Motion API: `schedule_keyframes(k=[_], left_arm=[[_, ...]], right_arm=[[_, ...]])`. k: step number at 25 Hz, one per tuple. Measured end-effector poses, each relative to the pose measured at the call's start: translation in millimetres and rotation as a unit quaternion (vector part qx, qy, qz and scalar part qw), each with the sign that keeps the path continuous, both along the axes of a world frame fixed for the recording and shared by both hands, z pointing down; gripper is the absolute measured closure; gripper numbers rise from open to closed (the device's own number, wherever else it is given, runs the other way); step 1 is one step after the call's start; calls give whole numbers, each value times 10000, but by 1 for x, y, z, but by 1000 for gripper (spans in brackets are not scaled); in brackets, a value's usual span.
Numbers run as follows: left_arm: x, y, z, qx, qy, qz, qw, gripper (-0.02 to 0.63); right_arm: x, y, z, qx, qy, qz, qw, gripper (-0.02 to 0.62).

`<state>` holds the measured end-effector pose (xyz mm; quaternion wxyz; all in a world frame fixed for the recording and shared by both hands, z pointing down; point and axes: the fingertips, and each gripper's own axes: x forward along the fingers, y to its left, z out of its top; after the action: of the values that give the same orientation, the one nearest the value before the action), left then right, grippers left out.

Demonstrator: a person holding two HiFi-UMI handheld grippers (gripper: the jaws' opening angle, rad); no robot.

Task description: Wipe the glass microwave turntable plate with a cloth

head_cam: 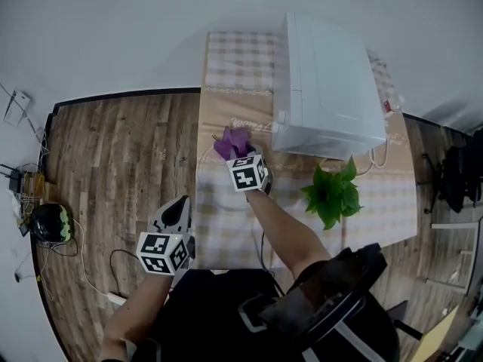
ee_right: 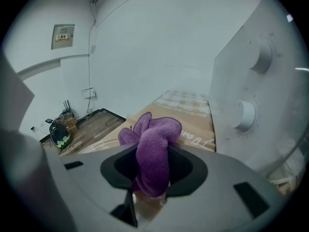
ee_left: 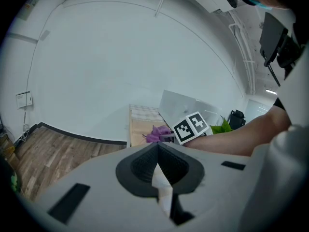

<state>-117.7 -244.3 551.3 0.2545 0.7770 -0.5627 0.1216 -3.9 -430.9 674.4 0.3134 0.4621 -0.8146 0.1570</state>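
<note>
My right gripper (head_cam: 240,154) is shut on a purple cloth (head_cam: 232,142), held over the table just left of the white microwave (head_cam: 328,89). In the right gripper view the cloth (ee_right: 153,151) bunches out of the jaws, with the microwave's knobs (ee_right: 246,114) close on the right. My left gripper (head_cam: 178,216) hangs off the table's left front edge, over the wooden floor; its jaws meet with nothing between them (ee_left: 158,170). The left gripper view also catches the cloth (ee_left: 158,134) and the right gripper's marker cube (ee_left: 190,126). No glass turntable plate shows in any view.
The table carries a checked tablecloth (head_cam: 234,59). A green potted plant (head_cam: 333,193) stands in front of the microwave. A black-and-green object (head_cam: 50,223) and cables lie on the wooden floor (head_cam: 121,157) at the left. A dark chair (head_cam: 332,300) sits beside me.
</note>
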Motion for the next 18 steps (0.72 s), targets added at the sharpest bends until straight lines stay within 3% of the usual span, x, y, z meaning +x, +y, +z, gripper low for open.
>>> schedule_keyframes(k=[8,18], left_arm=[[15,-2,-4,75,-129,292,9995,603],[31,4,-3,52,-48,479,9988,603]], right_arm=[[37,2,-1,14,205,246,9995,456],[58,8,1,135,610,87,9980,454]])
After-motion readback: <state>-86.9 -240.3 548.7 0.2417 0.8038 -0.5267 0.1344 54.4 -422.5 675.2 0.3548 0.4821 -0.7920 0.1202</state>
